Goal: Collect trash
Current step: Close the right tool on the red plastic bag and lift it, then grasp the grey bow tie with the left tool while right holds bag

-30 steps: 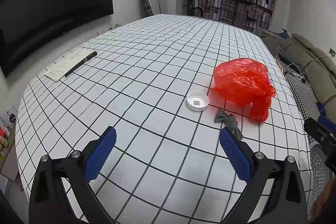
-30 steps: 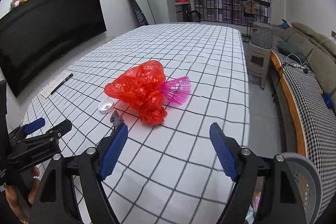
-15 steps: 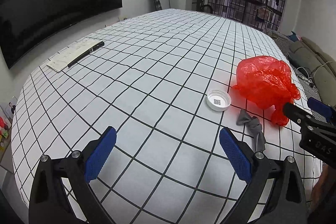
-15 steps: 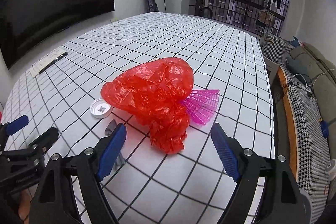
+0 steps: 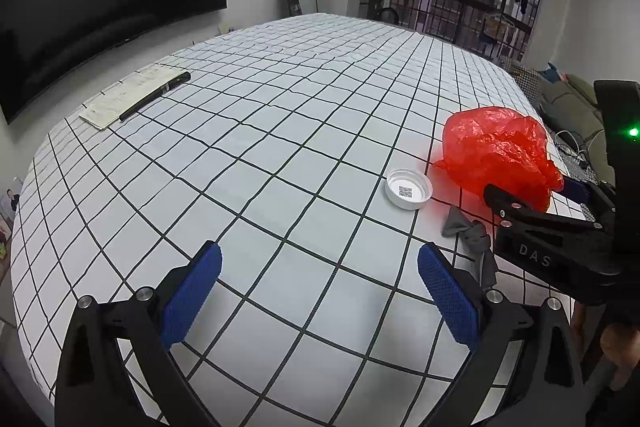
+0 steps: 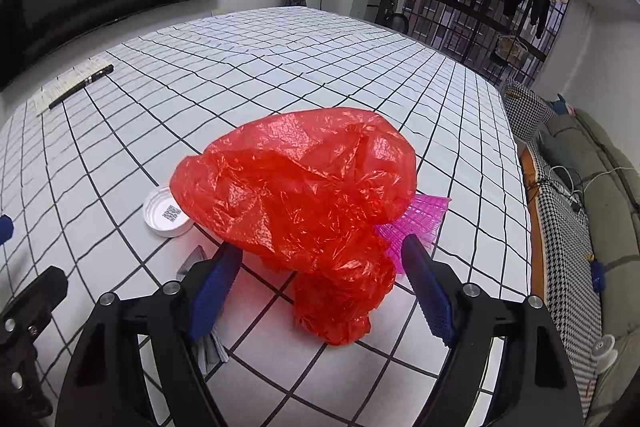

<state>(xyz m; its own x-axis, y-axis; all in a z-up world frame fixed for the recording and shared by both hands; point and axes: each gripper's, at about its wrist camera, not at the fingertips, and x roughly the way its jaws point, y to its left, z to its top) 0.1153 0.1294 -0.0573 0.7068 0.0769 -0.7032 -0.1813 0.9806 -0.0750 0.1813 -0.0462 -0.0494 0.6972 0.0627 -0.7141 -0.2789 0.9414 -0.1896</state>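
Closing, right hand-held gripper (image 6: pixel 320 291) straddles red bag (image 6: pixel 304 195); pads not yet touching.

The red bag (image 6: pixel 304 187) at the centre of the right wrist view is thin, crinkled, glossy plastic film, and the pink mesh piece (image 6: pixel 420 215) at its right edge looks like rigid plastic netting. Left of it, the white cap (image 6: pixel 166 213) is smooth plastic on a matt, faintly wrinkled checked cloth (image 5: pixel 280 115). Low in the left wrist view, the blue pads (image 5: pixel 448 295) have a rough, dimpled texture on matt black arms with shiny metal bolts.
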